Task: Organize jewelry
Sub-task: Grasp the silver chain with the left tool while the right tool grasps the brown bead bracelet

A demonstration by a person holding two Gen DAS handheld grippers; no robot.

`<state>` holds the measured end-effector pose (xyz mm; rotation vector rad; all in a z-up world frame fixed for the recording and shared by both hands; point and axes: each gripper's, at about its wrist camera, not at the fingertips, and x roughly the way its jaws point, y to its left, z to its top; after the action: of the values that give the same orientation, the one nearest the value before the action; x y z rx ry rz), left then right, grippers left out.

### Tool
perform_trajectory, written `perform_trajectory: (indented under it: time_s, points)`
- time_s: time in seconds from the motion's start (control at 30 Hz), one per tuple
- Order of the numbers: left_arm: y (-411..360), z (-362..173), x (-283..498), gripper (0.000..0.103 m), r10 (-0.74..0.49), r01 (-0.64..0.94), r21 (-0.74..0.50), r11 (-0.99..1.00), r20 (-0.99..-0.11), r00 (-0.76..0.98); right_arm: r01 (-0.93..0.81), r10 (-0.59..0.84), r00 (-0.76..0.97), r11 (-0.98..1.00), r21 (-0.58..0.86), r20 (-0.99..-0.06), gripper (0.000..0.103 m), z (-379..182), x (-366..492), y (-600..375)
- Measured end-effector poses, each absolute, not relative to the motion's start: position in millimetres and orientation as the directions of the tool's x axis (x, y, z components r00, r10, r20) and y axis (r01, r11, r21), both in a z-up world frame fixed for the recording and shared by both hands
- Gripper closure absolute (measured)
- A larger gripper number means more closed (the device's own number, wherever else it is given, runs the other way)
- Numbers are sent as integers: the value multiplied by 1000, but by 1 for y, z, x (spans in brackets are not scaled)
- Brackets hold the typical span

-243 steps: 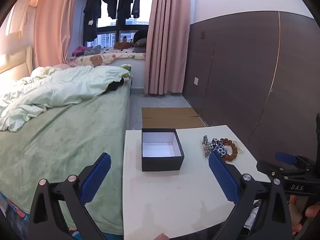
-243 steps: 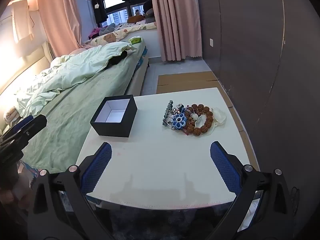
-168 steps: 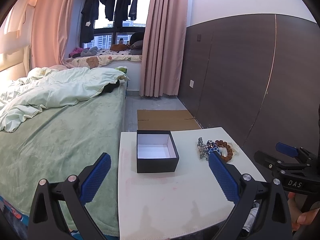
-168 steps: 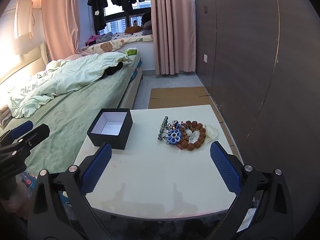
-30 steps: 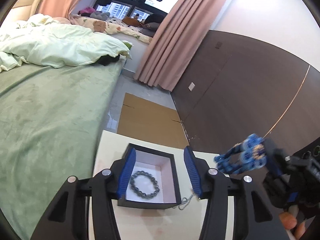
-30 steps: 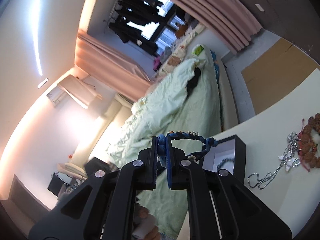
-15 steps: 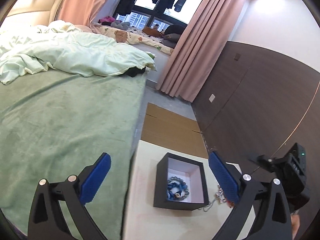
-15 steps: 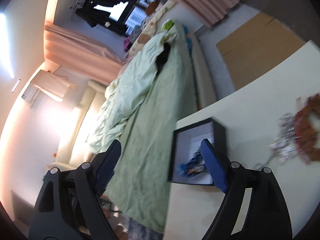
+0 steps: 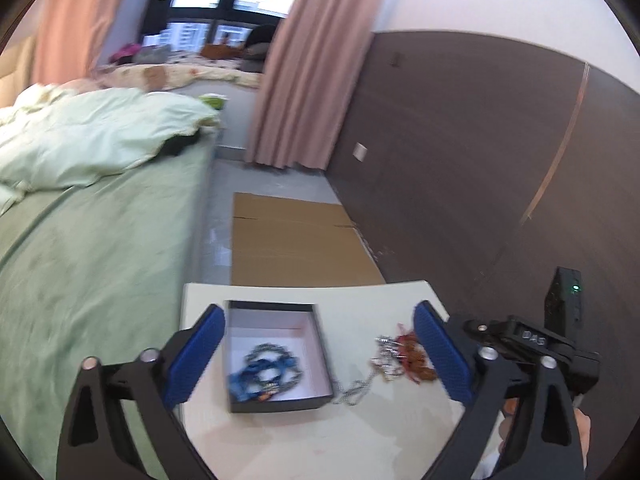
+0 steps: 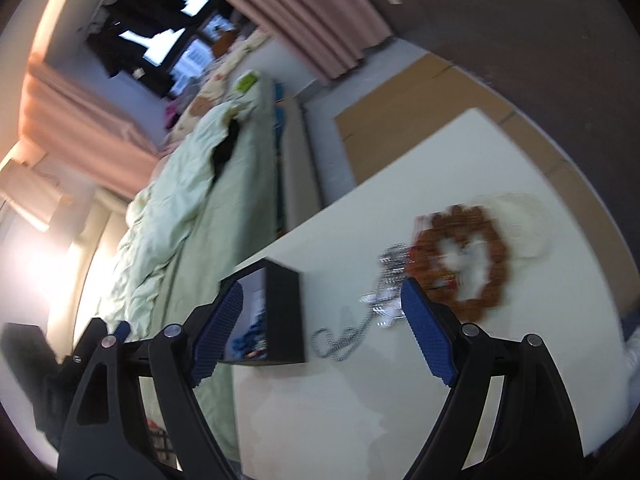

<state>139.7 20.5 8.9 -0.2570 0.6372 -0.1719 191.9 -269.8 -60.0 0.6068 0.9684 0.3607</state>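
A black box (image 9: 276, 356) with a white inside stands on the white table (image 9: 320, 432). A blue flower bracelet (image 9: 256, 378) and a dark bead bracelet (image 9: 269, 354) lie in it. A silver chain (image 9: 360, 386) trails on the table right of the box, beside a brown bead bracelet (image 9: 412, 354). My left gripper (image 9: 318, 360) is open and empty above the box. My right gripper (image 10: 322, 332) is open and empty over the silver chain (image 10: 344, 336), with the brown bead bracelet (image 10: 460, 258) and a white bracelet (image 10: 528, 220) beyond and the box (image 10: 276, 316) at its left.
A bed with green covers (image 9: 80, 248) runs along the table's left side. Flat cardboard (image 9: 296, 248) lies on the floor behind the table. A dark wall panel (image 9: 480, 160) stands on the right. My right gripper's body (image 9: 532, 344) shows at the table's right edge.
My right gripper has let the blue flower bracelet go into the box and swung right toward the chain and brown beads. My left gripper has opened wide and shifted over the box.
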Motion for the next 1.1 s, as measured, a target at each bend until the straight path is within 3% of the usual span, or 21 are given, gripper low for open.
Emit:
perform_trajectory:
  time_s: [0.53,0.73,1.1]
  points:
    - [-58,-53,177,63,-425,215,-378,901,-659,621,129,485,495,779,613,-721,42,-77,186,-324]
    - [-86,-72,178,72,-422,275,-320,907,-702,574,169,481,453,780,602,-751,43,-89,193,-322]
    - [-111,-118,198,73,-318,298,-183,937,-800,509,224,402,415,825,520,-816,43,-95,195,-333]
